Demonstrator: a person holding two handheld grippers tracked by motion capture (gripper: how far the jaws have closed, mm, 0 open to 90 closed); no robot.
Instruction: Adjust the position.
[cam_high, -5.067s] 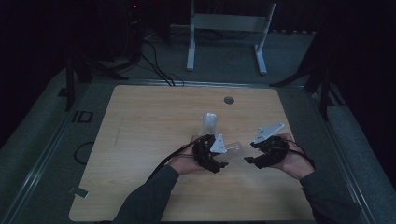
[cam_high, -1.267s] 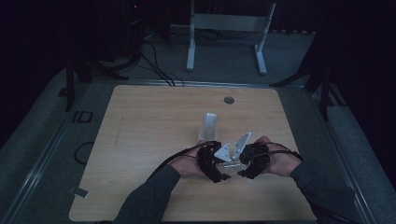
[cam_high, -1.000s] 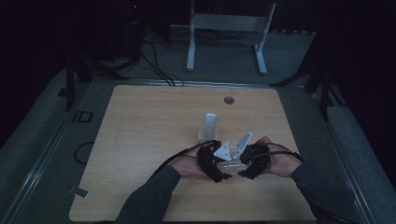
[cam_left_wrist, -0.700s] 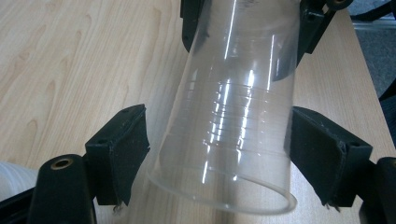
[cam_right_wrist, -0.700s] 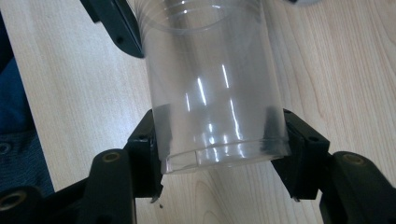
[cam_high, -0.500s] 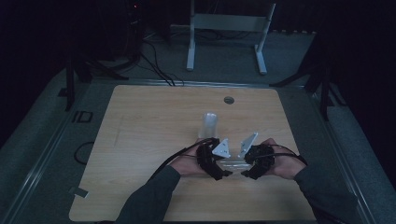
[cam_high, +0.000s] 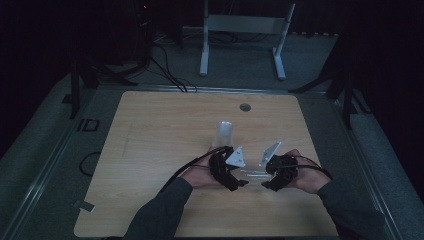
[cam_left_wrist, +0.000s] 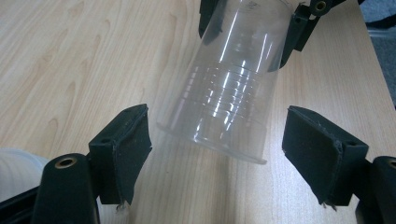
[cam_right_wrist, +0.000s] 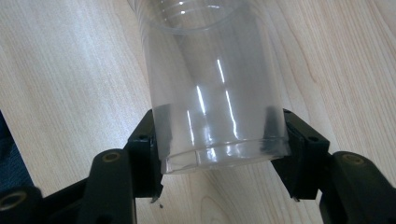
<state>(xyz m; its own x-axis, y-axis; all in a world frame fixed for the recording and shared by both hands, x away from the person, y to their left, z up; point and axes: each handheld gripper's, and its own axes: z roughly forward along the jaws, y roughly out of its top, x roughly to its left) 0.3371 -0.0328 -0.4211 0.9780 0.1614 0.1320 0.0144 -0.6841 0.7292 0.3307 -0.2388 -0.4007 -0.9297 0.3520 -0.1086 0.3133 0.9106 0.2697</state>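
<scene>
A clear plastic cup (cam_right_wrist: 215, 93) is held between the two grippers, above the tabletop (cam_high: 150, 145) near its front edge, a little right of the middle. The cup is transparent and thin-walled, with fine horizontal ribs around its body, bright reflections along its side and a flat base. It is held lying on its side (more or less level, as far as can be judged).

In the right gripper view, the base end of the cup is clamped by the right gripper (cam_right_wrist: 217, 140): both black pads are pressed against the wall just above the base, one on each side.

In the left gripper view, the open rim of the same cup (cam_left_wrist: 224, 107) is seen between the fingers of the left gripper (cam_left_wrist: 217, 154). These jaws are kept at about half width and have just been closing a little, but the pads are not touching the cup; a gap is left on each side, and the rim is only just between the fingertips.

A second, whitish cup (cam_high: 225, 132) is standing on the tabletop just behind the left gripper (cam_high: 235, 172).
</scene>
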